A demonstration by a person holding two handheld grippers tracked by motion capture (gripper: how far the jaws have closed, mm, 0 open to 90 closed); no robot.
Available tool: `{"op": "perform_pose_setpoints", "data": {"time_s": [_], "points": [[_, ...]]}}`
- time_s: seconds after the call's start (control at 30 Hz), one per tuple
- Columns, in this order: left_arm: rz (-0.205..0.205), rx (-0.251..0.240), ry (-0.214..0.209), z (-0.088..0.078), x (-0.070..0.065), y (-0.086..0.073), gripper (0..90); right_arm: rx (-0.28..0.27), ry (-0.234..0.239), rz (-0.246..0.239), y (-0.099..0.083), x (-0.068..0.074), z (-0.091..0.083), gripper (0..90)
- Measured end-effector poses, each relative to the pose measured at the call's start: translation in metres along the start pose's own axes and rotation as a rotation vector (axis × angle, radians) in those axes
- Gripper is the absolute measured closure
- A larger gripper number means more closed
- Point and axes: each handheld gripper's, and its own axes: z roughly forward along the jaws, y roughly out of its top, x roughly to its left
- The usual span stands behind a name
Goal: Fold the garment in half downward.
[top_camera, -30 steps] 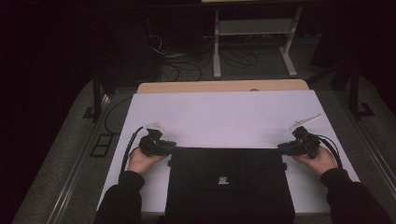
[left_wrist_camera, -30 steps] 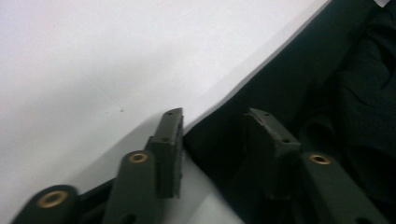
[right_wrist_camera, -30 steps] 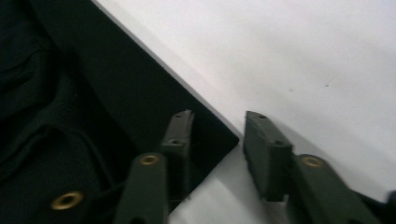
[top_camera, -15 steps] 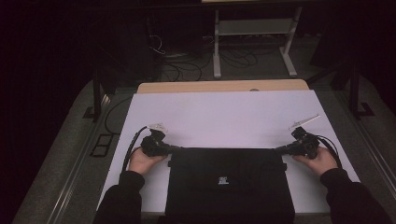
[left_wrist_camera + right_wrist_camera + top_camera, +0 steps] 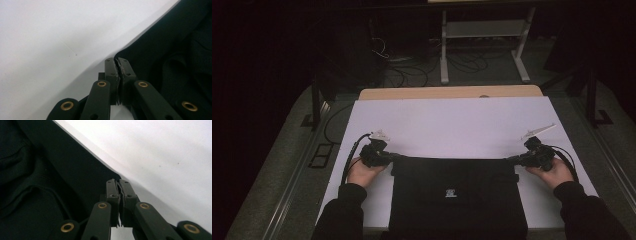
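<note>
A black garment (image 5: 457, 200) lies flat at the near edge of the white table (image 5: 452, 125), with a small pale label at its middle. My left gripper (image 5: 392, 157) is at the garment's far left corner. In the left gripper view the left gripper (image 5: 117, 61) is shut, and the edge of the black cloth (image 5: 175, 50) is pinched between its pads. My right gripper (image 5: 512, 160) is at the far right corner. The right gripper view shows the right gripper (image 5: 118, 182) shut on the corner of the dark fabric (image 5: 37, 170) in the same way.
A tan board (image 5: 452, 92) borders the white surface at the back. Beyond it stand a metal stand (image 5: 482, 40) and loose cables (image 5: 412, 70) on the dark floor. A cable (image 5: 349, 155) trails from the left gripper across the table's left side.
</note>
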Motion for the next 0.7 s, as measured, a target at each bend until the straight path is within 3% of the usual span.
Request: {"op": "perform_pose_setpoints", "data": {"time_s": [0.27, 0.47, 0.7], "points": [[0.003, -0.032, 0.041, -0.007, 0.000, 0.002, 86.2, -0.049, -0.014, 0.016, 0.005, 0.001, -0.005, 86.4], [0.032, -0.055, 0.061, -0.015, -0.001, 0.006, 86.3, -0.060, -0.014, 0.003, 0.011, 0.002, -0.005, 86.4], [0.021, -0.069, 0.079, -0.020, 0.002, 0.010, 86.3, -0.076, -0.020, 0.010, 0.018, -0.001, -0.009, 86.4]]}}
